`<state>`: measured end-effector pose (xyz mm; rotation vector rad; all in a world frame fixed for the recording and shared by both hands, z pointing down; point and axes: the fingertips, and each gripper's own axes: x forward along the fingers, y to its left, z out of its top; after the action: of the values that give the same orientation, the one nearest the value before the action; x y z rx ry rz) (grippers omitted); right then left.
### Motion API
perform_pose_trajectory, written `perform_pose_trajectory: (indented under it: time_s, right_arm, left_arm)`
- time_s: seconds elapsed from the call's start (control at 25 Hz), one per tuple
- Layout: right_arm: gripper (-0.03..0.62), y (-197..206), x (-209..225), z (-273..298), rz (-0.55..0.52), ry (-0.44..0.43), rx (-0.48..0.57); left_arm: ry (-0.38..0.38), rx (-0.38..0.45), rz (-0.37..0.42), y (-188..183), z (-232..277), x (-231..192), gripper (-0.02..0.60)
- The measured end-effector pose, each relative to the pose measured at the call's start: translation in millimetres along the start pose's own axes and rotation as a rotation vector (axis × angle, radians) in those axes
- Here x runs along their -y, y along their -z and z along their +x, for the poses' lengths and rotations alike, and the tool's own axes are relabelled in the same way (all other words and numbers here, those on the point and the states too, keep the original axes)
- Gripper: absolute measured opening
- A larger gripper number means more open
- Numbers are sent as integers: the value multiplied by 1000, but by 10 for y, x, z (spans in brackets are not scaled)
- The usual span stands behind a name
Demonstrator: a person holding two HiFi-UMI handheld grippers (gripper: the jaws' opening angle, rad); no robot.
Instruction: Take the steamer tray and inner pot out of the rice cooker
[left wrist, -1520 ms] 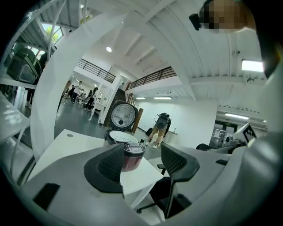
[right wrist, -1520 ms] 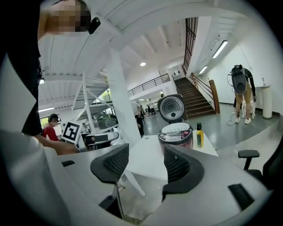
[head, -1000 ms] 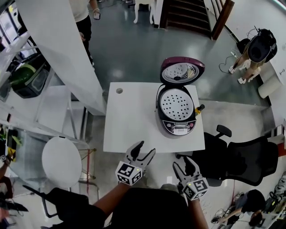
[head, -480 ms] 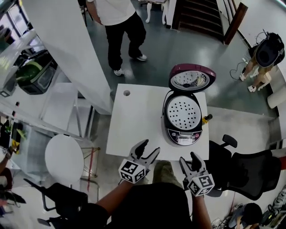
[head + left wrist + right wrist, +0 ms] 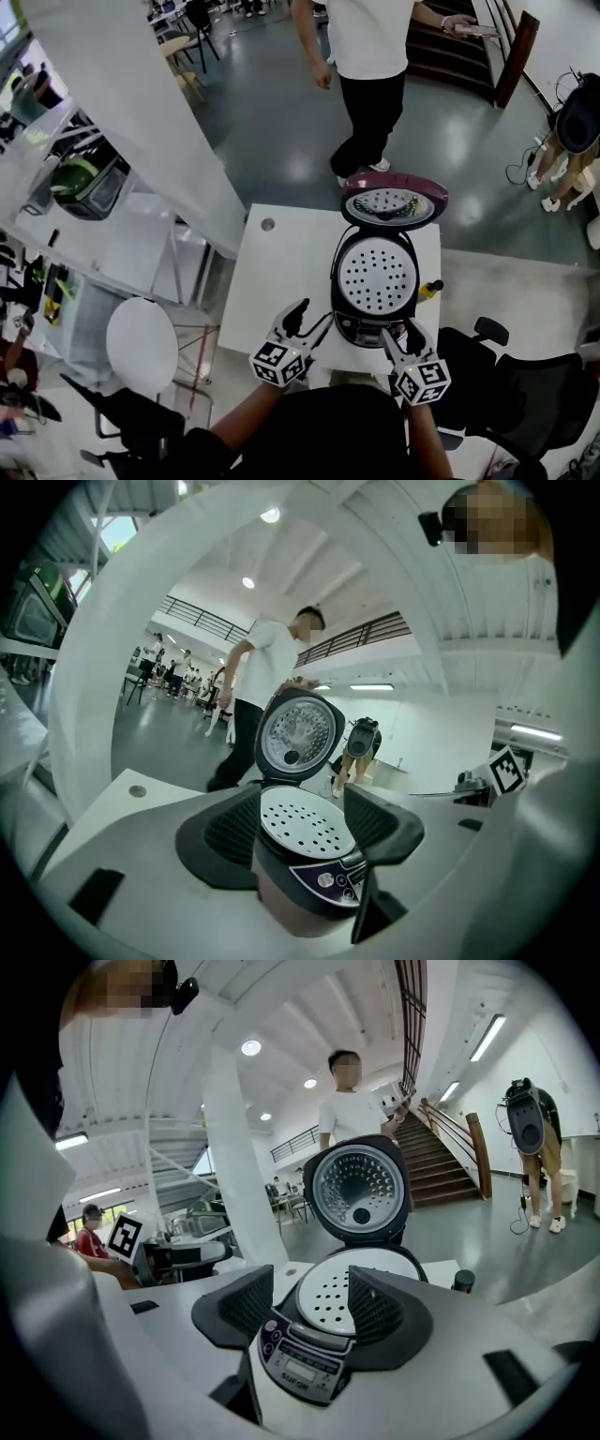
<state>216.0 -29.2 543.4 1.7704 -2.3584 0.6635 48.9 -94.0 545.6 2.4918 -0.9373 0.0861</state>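
The steamer tray [image 5: 376, 275] sits in the open rice cooker [image 5: 367, 331], on the right part of the white table [image 5: 281, 272]. The left gripper [image 5: 312, 314] and the right gripper [image 5: 403, 335] hover at the cooker's front, both with jaws wide apart and holding nothing.

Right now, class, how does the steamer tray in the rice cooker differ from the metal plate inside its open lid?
Pose: the steamer tray lies flat in the rice cooker body; the lid plate stands tilted up behind it on the open lid. Look: the steamer tray is plain white with spaced round holes; the lid plate is shiny metal, dimpled, with a dark centre piece. Both are round.
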Motion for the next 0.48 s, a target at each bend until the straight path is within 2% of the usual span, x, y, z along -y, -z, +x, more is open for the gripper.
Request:
perform_pose_trajectory:
  time_s: [0.24,0.32,0.48]
  right_arm:
    - [218,-131,755,273,-60,129,-34]
    - [218,-159,903,407,-68,123,-55]
    - [218,-179,1033,660,-76,49,-73]
  left_arm:
    - [-65,-8,-1,59,427,-41,256]
    - [-94,-3,-17,62,539,-69,256]
    - [-150,-5,-23,66,688,-108,255]
